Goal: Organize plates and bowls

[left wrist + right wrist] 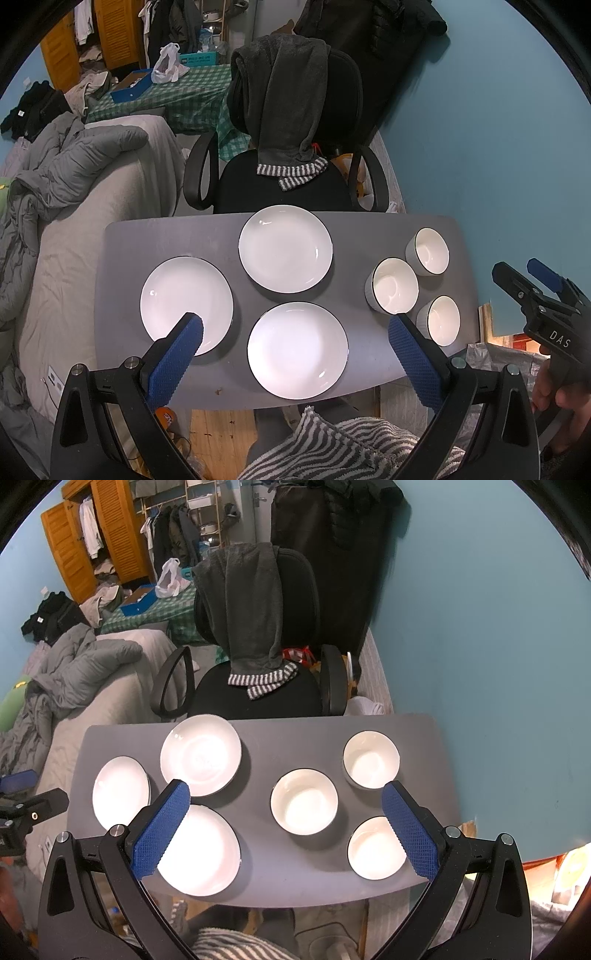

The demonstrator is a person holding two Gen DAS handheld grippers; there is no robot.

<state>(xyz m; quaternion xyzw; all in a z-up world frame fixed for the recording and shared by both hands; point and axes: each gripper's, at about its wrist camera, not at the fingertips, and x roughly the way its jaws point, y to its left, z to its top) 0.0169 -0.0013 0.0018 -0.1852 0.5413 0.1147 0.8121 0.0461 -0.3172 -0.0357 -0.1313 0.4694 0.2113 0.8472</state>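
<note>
Three plates left of, three bowls right of grey table centre, all separate, unstacked; left gripper and right gripper spread wide above, empty; risk: glazed rims slipping, chipping during stacking.

Black hand-held gripper frames, blue knurled pads, silver screws, perhaps "DAS" lettering.

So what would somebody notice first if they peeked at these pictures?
Probably the white dishes on the grey table: three plates spread over its left and middle, and three bowls clustered at its right. Next, the blue-padded left gripper and right gripper, both open and holding nothing above the near edge. Behind the table stands a black office chair with dark clothing draped over its back.
</note>
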